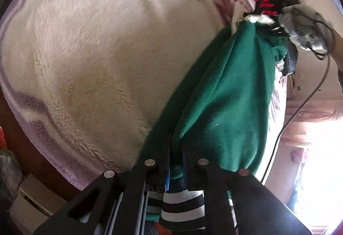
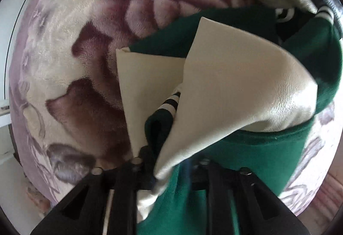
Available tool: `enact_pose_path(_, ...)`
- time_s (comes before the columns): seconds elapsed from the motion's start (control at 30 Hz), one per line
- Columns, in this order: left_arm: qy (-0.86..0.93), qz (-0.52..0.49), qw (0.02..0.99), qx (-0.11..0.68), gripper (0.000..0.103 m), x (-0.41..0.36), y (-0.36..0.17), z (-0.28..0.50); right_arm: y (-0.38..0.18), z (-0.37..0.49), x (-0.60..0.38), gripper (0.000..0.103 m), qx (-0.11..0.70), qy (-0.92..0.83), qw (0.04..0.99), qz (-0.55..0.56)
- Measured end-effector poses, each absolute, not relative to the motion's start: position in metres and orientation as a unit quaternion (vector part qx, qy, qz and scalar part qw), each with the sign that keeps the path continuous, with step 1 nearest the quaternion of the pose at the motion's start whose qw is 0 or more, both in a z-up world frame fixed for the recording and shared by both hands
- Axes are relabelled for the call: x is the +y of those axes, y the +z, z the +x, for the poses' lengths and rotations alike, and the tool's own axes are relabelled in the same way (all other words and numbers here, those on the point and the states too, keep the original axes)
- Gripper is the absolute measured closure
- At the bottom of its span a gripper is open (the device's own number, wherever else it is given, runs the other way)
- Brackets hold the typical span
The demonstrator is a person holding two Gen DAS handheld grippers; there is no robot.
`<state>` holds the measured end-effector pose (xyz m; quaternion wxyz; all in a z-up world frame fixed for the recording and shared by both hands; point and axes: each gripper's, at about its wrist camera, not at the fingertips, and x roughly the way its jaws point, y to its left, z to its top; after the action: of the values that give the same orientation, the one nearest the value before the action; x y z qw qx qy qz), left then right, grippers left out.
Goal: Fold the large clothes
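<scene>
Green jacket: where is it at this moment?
The green jacket hangs stretched between both claws above the floral blanket: the left claw grips its striped hem, the right claw its cream sleeve.

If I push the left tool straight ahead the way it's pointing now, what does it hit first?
The green jacket that the left tool is already shut on: its cloth runs forward from the fingers. Beyond that lies the plush blanket, though depth is hard to judge.
</scene>
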<state>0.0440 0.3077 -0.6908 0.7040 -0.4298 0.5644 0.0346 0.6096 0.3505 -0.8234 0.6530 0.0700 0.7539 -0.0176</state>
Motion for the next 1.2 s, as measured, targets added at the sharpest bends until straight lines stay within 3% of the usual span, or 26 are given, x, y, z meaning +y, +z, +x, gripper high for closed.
enact_pose_path(0.03,0.033,-0.447,0.694,0.563,0.088,0.312,-0.690,0.037,-0.822,0.610,0.353,0.047,0.756,-0.004,0.650,0.079)
enact_pose_path(0.1,0.028,-0.478,0.677,0.558,0.077,0.323,-0.690,0.024,-0.813,0.610,0.356,0.027,0.762,0.050,0.638,0.102)
enact_pose_path(0.13,0.036,-0.485,0.671,0.560,0.062,0.329,-0.688,0.016,-0.804,0.607,0.353,0.027,0.765,0.078,0.629,0.116)
enact_pose_path(0.17,0.044,-0.489,0.666,0.562,0.056,0.335,-0.686,0.008,-0.795,0.602,0.345,0.027,0.767,0.102,0.619,0.136)
enact_pose_path(0.33,0.036,-0.511,0.654,0.557,0.053,0.342,-0.670,-0.014,-0.758,0.533,0.267,0.027,0.759,0.162,0.595,0.207)
enact_pose_path(0.47,0.026,-0.455,0.657,0.600,0.043,0.300,-0.667,0.007,-0.771,0.433,0.188,0.027,0.773,0.129,0.591,0.188)
enact_pose_path(0.53,0.041,-0.416,0.666,0.618,0.049,0.280,-0.671,0.013,-0.797,0.364,0.147,0.027,0.797,0.099,0.557,0.211)
enact_pose_path(0.57,0.053,-0.395,0.675,0.621,0.083,0.272,-0.671,0.014,-0.812,0.330,0.131,0.027,0.806,0.093,0.534,0.238)
enact_pose_path(0.6,0.058,-0.384,0.679,0.624,0.092,0.266,-0.672,0.014,-0.824,0.303,0.121,0.027,0.814,0.090,0.513,0.259)
enact_pose_path(0.77,0.082,-0.398,0.686,0.604,0.098,0.267,-0.659,0.001,-0.873,0.183,0.105,0.027,0.830,0.085,0.430,0.345)
enact_pose_path(0.8,0.084,-0.394,0.688,0.604,0.098,0.267,-0.655,-0.001,-0.877,0.170,0.105,0.032,0.829,0.081,0.422,0.358)
enact_pose_path(0.83,0.085,-0.389,0.690,0.605,0.098,0.267,-0.653,-0.001,-0.879,0.156,0.105,0.077,0.819,0.079,0.419,0.383)
enact_pose_path(0.87,0.085,-0.383,0.691,0.607,0.098,0.267,-0.652,0.002,-0.882,0.146,0.107,0.099,0.819,0.076,0.417,0.388)
enact_pose_path(1.1,0.096,-0.367,0.689,0.618,0.098,0.274,-0.665,0.006,-0.888,0.096,0.104,0.103,0.840,0.049,0.413,0.349)
enact_pose_path(1.2,0.103,-0.375,0.685,0.616,0.098,0.279,-0.673,0.002,-0.890,0.098,0.088,0.102,0.807,0.073,0.410,0.418)
